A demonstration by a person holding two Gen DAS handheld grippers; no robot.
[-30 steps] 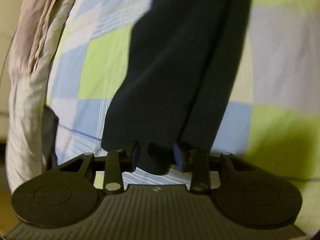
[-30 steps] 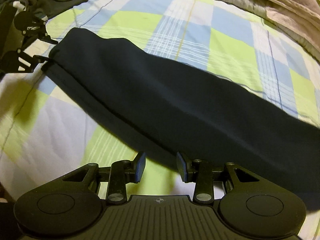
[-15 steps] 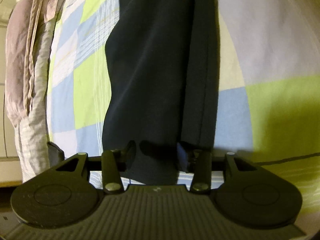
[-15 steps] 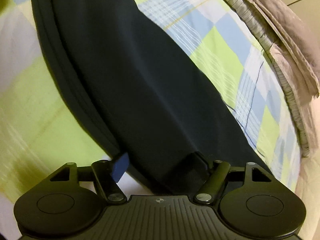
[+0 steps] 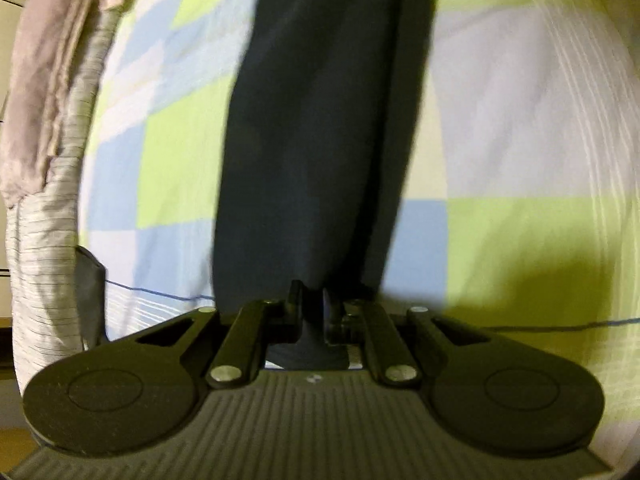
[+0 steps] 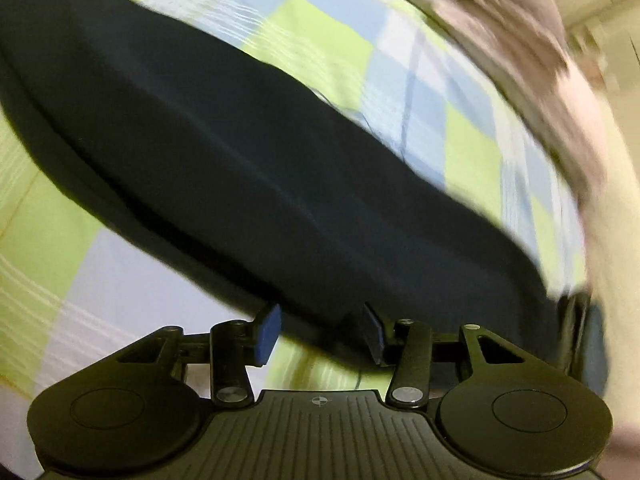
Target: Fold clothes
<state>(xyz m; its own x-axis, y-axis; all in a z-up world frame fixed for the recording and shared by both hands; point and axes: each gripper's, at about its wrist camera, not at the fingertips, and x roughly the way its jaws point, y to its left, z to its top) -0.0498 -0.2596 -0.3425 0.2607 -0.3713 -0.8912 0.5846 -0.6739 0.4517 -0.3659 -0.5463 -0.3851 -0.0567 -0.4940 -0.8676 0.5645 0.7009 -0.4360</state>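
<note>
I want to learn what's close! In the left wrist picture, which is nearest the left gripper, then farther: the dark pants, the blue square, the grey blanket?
1. Dark pants: pinched in the left gripper.
2. Blue square: just right.
3. Grey blanket: far left edge.

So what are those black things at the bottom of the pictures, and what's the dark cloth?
Those are two pinching tools; a person holds one in each hand. Each carries a camera looking along its two fingers, so one picture comes from each hand. A long dark garment lies on a checked bed sheet. The left tool has just pinched shut on the garment's end. The right tool has been closing, with the cloth's edge between its blue pads, but they don't look pressed on it yet. Rumpled bedding lies alongside.
</note>
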